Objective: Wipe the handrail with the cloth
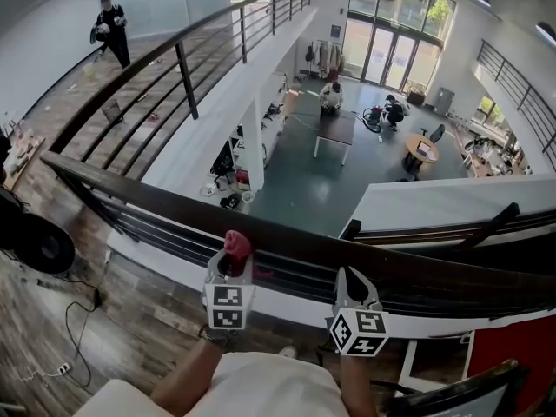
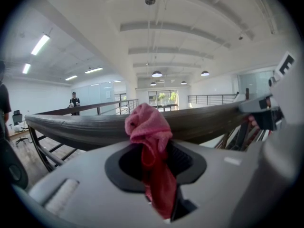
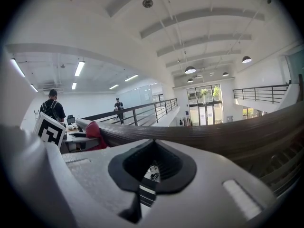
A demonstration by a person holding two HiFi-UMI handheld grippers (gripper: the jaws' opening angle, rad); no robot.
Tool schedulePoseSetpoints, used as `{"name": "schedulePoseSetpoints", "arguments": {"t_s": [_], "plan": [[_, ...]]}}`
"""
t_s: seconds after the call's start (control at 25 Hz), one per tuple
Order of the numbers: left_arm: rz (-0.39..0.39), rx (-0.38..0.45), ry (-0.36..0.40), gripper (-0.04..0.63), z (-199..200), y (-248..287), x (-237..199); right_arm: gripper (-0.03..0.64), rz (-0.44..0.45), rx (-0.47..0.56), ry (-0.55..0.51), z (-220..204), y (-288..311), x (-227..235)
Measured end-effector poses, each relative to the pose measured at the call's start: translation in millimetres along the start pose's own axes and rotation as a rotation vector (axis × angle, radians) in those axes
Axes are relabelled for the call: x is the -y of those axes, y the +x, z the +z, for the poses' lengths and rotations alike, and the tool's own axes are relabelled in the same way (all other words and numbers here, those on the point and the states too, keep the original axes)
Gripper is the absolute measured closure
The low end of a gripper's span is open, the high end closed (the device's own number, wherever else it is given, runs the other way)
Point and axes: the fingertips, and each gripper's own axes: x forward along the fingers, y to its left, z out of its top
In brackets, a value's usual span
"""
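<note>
A dark wooden handrail runs across the head view from left to right, just ahead of both grippers. My left gripper is shut on a pink-red cloth, and the bunched top of the cloth rests against the rail's near side. In the left gripper view the cloth hangs down between the shut jaws, with the handrail right behind it. My right gripper sits to the right, its jaws shut on nothing, close to the rail. The right gripper view shows the handrail beyond its jaws and the cloth at the left.
Beyond the rail is a deep drop to a lower floor with tables and seated people. Metal railings line the walkway at the left, where a person stands far off. Cables and a black round object lie on the wooden floor at the left.
</note>
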Motion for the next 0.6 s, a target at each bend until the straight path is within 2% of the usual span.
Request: {"name": "schedulePoseSetpoints", "arguments": {"t_s": [0.36,0.6], "plan": [[0.032,-0.002,-0.026,0.472,-1.2,-1.7,-4.8,0.612,0.025,-0.017,-0.024,-2.2,-7.3,8.1],[0.011,-0.014,-0.023,0.472,-1.9,-1.6,-3.7,0.613,0.011,-0.015,-0.004,-2.0,-6.7,7.3]]}}
